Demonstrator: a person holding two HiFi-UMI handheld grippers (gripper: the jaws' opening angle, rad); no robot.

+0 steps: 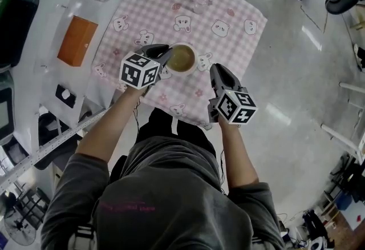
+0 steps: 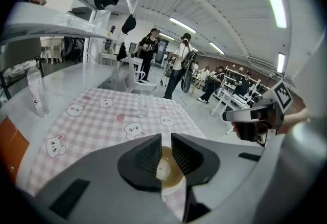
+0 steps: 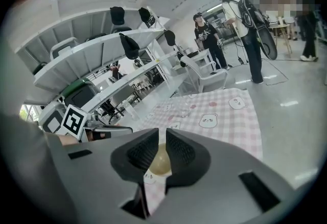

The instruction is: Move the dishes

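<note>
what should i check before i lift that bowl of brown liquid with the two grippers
1. Bowl level on the checked tablecloth: ok.
2. Left gripper clamped on the rim: cannot tell. Its jaws stand a narrow gap apart and the bowl shows through it.
3. Right gripper on the bowl: not ok. Its jaws are slightly apart with nothing between them, and it sits off the bowl's right side.
4. Drinking glass out of the way: ok, it stands apart beyond the bowl.
5. Plastic bottle out of the way: ok, it is far off to the left.
</note>
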